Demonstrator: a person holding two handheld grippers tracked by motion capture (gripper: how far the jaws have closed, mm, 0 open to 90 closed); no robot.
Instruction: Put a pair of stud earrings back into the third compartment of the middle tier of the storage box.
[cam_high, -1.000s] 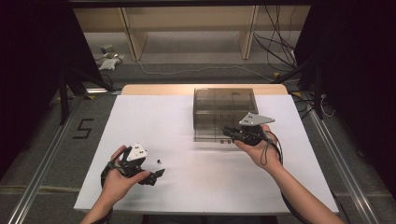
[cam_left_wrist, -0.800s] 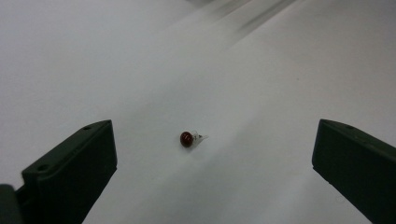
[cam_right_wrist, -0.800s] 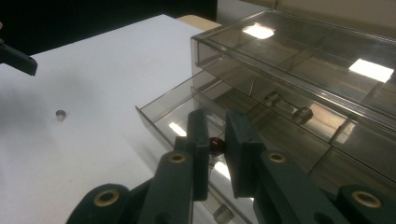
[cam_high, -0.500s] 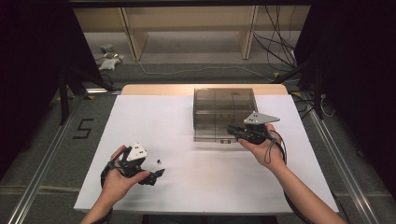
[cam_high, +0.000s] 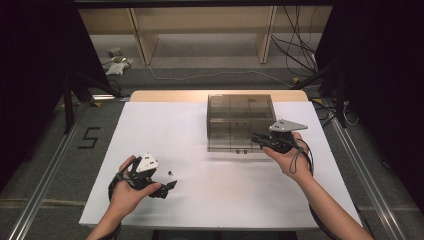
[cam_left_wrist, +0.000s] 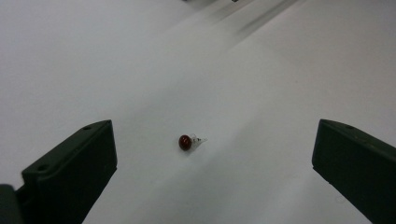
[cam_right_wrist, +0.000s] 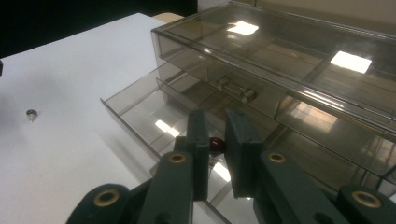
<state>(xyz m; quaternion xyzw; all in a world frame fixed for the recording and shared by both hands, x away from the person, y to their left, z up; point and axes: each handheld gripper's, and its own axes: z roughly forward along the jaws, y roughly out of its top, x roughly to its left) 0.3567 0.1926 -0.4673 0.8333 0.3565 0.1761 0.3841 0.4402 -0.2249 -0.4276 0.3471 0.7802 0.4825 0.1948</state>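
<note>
The jaws of our right gripper (cam_right_wrist: 216, 140) are standing nearly together and are pinching a small dark red bulb (cam_right_wrist: 215, 142) between them. We are holding it over the open lower drawer (cam_right_wrist: 140, 109) of the smoky plastic drawer box (cam_high: 240, 120), which is sitting at the far middle of the white counter (cam_high: 200, 215). The upper drawer (cam_right_wrist: 233, 88) is closed. The jaws of our left gripper (cam_left_wrist: 212, 154) are spread wide and are holding nothing. A second small bulb (cam_left_wrist: 187, 142), dark red with a clear base, is lying on the counter between them, touching neither jaw. In the high view our left gripper (cam_high: 167, 185) is resting low near the front left, just beside this bulb (cam_high: 170, 173).
</note>
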